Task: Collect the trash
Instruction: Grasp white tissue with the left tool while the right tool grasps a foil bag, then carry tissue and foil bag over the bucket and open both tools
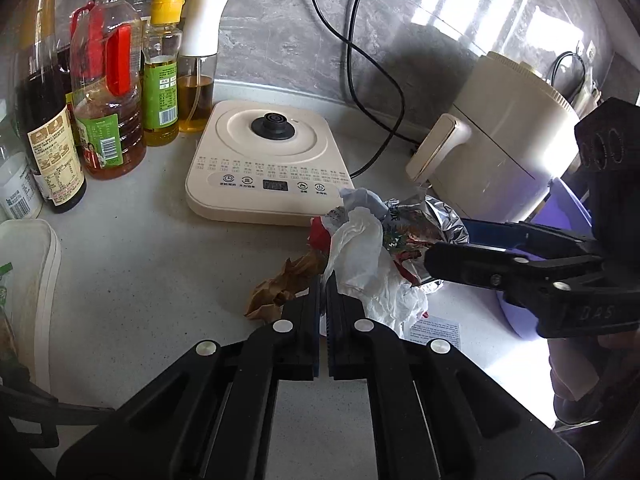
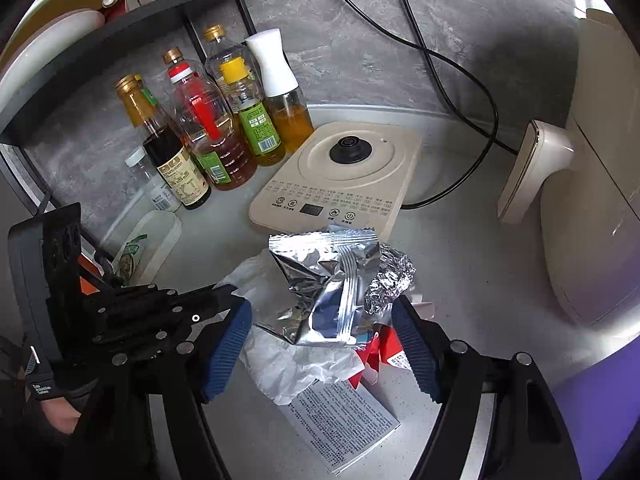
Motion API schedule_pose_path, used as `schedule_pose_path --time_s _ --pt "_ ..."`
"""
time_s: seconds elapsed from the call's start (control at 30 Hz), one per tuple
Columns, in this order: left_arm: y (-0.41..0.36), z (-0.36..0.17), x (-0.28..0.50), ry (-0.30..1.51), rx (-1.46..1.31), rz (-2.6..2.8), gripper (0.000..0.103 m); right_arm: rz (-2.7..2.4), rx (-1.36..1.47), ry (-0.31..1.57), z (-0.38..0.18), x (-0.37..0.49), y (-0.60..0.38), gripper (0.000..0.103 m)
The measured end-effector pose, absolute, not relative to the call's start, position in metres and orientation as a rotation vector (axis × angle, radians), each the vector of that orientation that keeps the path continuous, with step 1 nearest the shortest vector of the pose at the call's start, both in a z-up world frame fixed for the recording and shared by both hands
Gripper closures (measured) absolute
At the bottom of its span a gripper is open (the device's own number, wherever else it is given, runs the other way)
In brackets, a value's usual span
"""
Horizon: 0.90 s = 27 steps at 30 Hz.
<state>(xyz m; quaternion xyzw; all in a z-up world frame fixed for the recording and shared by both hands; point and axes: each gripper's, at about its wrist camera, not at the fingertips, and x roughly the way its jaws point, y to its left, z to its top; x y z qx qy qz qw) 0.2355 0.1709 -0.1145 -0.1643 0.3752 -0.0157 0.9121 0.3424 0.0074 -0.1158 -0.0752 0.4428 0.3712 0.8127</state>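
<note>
A heap of trash lies on the grey counter in front of the cream heating base. It holds a silver foil bag [image 2: 320, 280], a crumpled foil ball [image 2: 394, 274], white crumpled plastic [image 1: 360, 264], brown paper [image 1: 276, 292], a red packet [image 2: 386, 350] and a printed leaflet [image 2: 340, 420]. My left gripper [image 1: 323, 292] is shut, its tips pinching the lower edge of the white plastic beside the brown paper. My right gripper [image 2: 320, 308] stands open astride the foil bag, blue pads [image 2: 226, 344] on either side and not pressing. It reaches in from the right [image 1: 448, 240] in the left wrist view.
Several oil and sauce bottles [image 1: 108, 80] stand at the back left beside the heating base [image 1: 264, 160]. A cream appliance [image 1: 500, 140] and a black cord [image 1: 360, 80] are at the right. A purple bin [image 1: 560, 216] sits under the right gripper. A white lidded box [image 2: 148, 240] lies left.
</note>
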Motion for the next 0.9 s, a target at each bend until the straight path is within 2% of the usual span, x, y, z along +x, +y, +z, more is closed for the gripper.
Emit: schedule_pose_path --time_s 0.07,0.1,0.17,0.3,0.9 --pt "0.173 -0.112 0.230 0.756 -0.362 -0.013 0.100 0.787 -0.155 0.989 -0.126 0.350 0.010 0.048" --pt "0.174 -0.111 0.227 0.751 -0.365 -0.004 0.100 0.779 -0.156 1.014 -0.129 0.354 0.011 0.071" --pt "0.175 -0.106 0.223 0.735 -0.365 0.008 0.100 0.775 -0.147 1.037 -0.133 0.358 0.007 0.078" --pt "0.173 -0.092 0.217 0.696 -0.344 0.015 0.100 0.776 -0.128 0.991 -0.118 0.351 -0.009 0.084" --pt "0.146 -0.018 0.205 0.505 -0.311 -0.051 0.100 0.709 -0.093 0.644 0.007 0.305 -0.097 0.083"
